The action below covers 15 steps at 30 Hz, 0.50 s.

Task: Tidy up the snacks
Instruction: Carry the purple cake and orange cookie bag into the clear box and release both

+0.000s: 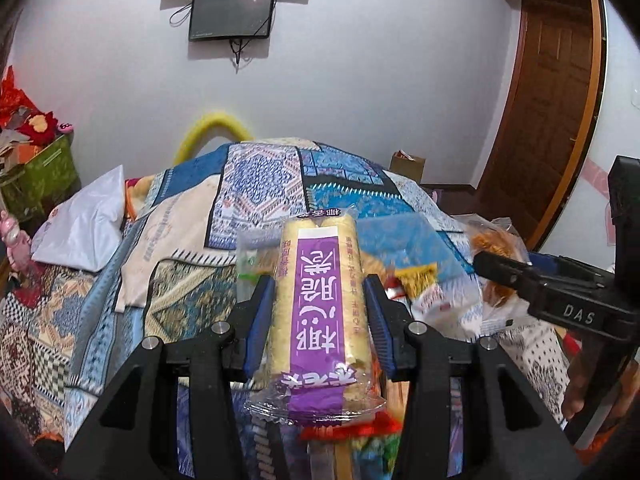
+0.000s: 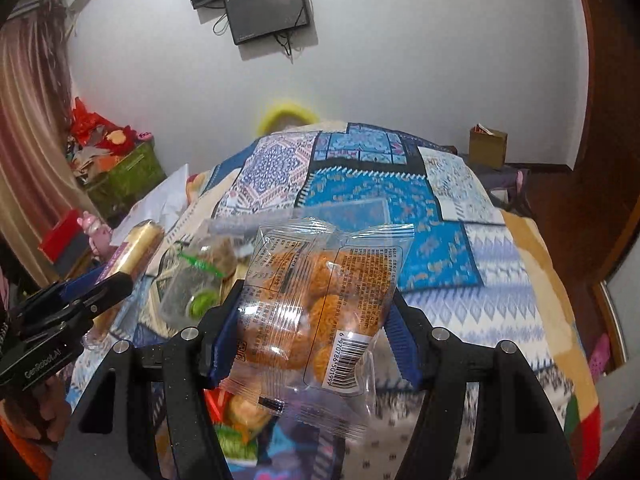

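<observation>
My left gripper (image 1: 318, 296) is shut on a long pack of pale rolls with a purple label (image 1: 318, 300), held above the bed. That pack also shows in the right wrist view (image 2: 132, 252), with the left gripper (image 2: 80, 300) at the left edge. My right gripper (image 2: 316, 300) is shut on a clear bag of orange crispy snacks (image 2: 316, 292), held above the bed. In the left wrist view the right gripper (image 1: 520, 276) reaches in from the right, with the orange snack bag (image 1: 494, 244) partly hidden behind it. More snack packets (image 1: 436, 304) lie below, blurred.
A patchwork blue quilt (image 2: 400, 200) covers the bed. A clear packet with green print (image 2: 196, 280) sits between the grippers. A white plastic bag (image 1: 88, 220) lies on the left. A green box of red items (image 2: 128, 164), a cardboard box (image 2: 488, 144), a wooden door (image 1: 548, 120) and wall screens (image 1: 232, 12) surround.
</observation>
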Available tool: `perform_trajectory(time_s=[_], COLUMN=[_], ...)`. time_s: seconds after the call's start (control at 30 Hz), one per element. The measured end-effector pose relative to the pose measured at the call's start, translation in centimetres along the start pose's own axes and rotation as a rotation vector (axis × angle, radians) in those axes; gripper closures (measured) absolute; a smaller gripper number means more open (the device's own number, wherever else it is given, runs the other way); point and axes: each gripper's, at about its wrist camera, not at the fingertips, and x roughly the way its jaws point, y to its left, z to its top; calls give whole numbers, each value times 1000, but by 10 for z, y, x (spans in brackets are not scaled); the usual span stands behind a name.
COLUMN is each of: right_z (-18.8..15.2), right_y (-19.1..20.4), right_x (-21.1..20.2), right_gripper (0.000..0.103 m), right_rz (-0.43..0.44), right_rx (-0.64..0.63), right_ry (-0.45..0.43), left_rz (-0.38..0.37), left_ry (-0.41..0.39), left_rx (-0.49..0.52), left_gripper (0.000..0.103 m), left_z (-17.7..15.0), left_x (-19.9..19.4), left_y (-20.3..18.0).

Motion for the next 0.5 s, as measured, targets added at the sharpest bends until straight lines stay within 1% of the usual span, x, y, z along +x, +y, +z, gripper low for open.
perform_trajectory(time_s=[0.27, 0.5], right_z=[21, 27], right_y=[-5, -12], right_x=[31, 65], right_gripper=[42, 42], right_rz=[-12, -11], right_rx=[-14, -9], right_ry=[7, 47], left_rz=[-16, -11], left_ry=[22, 72], left_rx=[-10, -28], left_gripper=[58, 58], left_z=[23, 29], left_x=[48, 92], left_y=[-6, -4])
